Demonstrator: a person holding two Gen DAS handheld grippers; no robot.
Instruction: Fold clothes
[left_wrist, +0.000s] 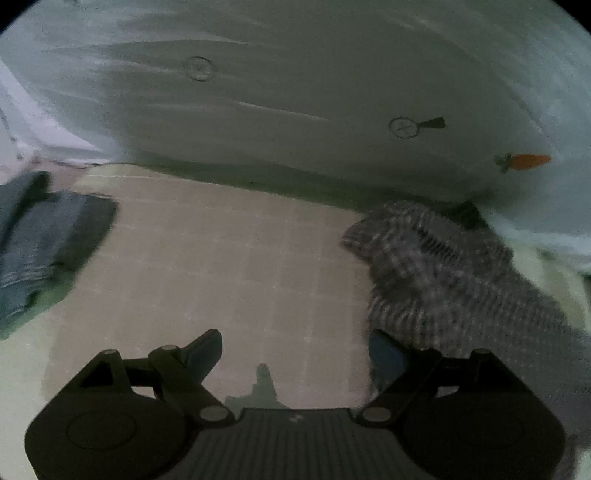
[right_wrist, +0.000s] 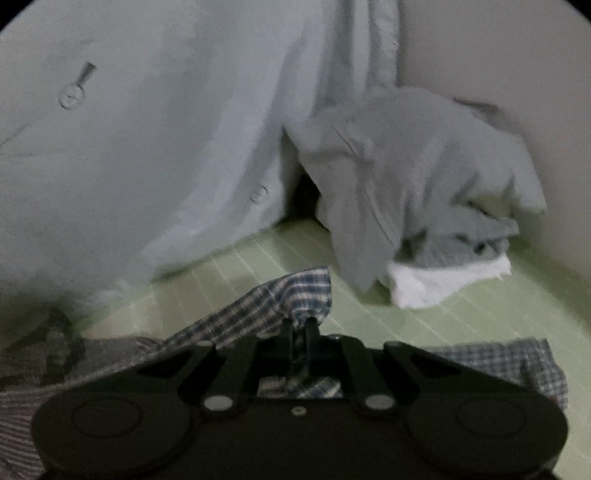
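Green bed sheet (right_wrist: 229, 280) lies under everything. My right gripper (right_wrist: 300, 325) pinches the plaid shirt (right_wrist: 258, 302) by a thin edge, which may slip; my left gripper (left_wrist: 295, 354) is spread, empty.

No readable text or numbers; the pale sheet (left_wrist: 295, 92) bears only small drawings

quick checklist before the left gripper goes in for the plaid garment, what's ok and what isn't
1. Right gripper shut on the plaid garment: ok.
2. Left gripper open and empty: ok.
3. Plaid cloth within the left fingers' line: not ok, it lies off to their right.
4. Bare green sheet for laying it flat: ok.
5. Grey clothes pile clear of the garment: ok.
6. Which edge is pinched: cannot tell.
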